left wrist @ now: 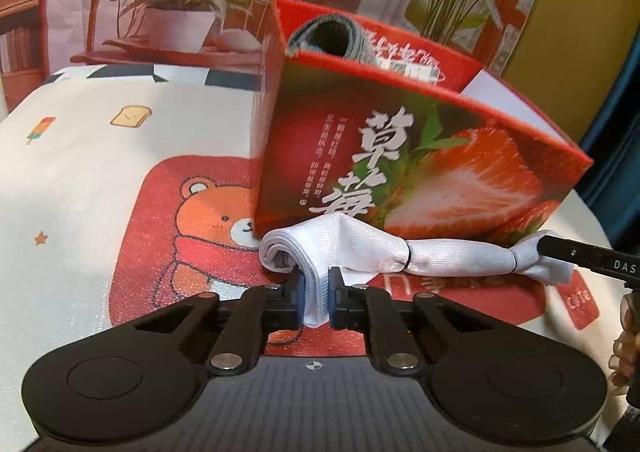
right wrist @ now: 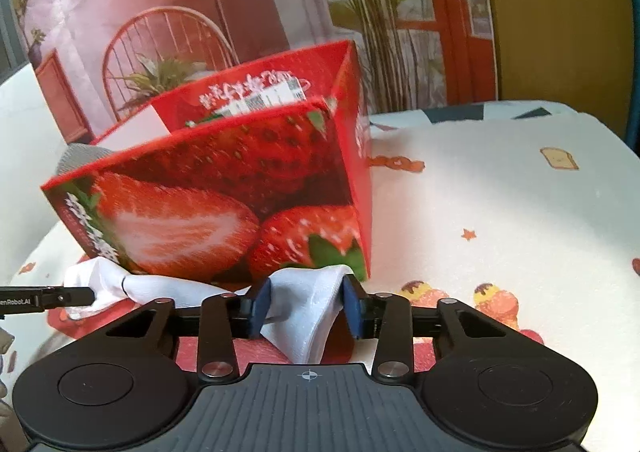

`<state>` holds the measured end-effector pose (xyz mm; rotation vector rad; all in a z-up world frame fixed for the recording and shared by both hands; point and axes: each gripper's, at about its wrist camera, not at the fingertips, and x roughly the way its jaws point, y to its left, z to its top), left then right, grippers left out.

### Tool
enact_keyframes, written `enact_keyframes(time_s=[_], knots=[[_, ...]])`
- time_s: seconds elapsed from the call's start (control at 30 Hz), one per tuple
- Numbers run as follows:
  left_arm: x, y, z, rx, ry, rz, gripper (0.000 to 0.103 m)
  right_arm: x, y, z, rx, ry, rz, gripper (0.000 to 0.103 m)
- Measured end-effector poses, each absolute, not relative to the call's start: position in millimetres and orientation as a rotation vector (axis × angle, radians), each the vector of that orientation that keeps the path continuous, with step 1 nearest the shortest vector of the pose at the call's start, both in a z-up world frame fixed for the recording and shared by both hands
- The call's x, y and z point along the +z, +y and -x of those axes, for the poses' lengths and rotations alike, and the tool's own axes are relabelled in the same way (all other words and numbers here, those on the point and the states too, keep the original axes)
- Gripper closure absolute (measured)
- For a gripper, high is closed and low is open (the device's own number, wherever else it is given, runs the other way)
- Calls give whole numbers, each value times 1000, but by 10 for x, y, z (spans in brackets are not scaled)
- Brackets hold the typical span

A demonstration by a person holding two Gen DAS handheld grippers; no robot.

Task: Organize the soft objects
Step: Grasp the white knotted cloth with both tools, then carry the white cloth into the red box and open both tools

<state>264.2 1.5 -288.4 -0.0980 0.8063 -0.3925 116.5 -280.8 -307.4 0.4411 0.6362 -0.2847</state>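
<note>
Lying before the strawberry box (left wrist: 400, 155), the white sock (left wrist: 360, 248) is clamped by the left gripper (left wrist: 316, 302) and, seemingly, the right gripper (right wrist: 306, 306); a grey sock (left wrist: 328, 35) is already boxed.

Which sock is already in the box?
The grey sock, rolled up inside the strawberry box. The white sock lies on the table in front of the box, held at both ends.
</note>
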Motion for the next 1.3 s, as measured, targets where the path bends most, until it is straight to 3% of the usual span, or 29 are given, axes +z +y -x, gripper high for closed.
enact_keyframes(time_s=[0.43,0.8,1.23,1.3], knots=[[-2152,179,-2188,-419,577,122,91,-2352,-2712,-967,-226,463,-379,71],[-1627,-23,-2477,-449,463,79,91,-1815,-2886,-1211,-238,371,-297,71],[-1832,-281,-2975,-478,563,12,91,-1997,-3107,-1631,-285,443,-239,71],[-1889,-270,-3013,-468,584,7,83,-2076,-3115,-1662,-284,470,-235,69]])
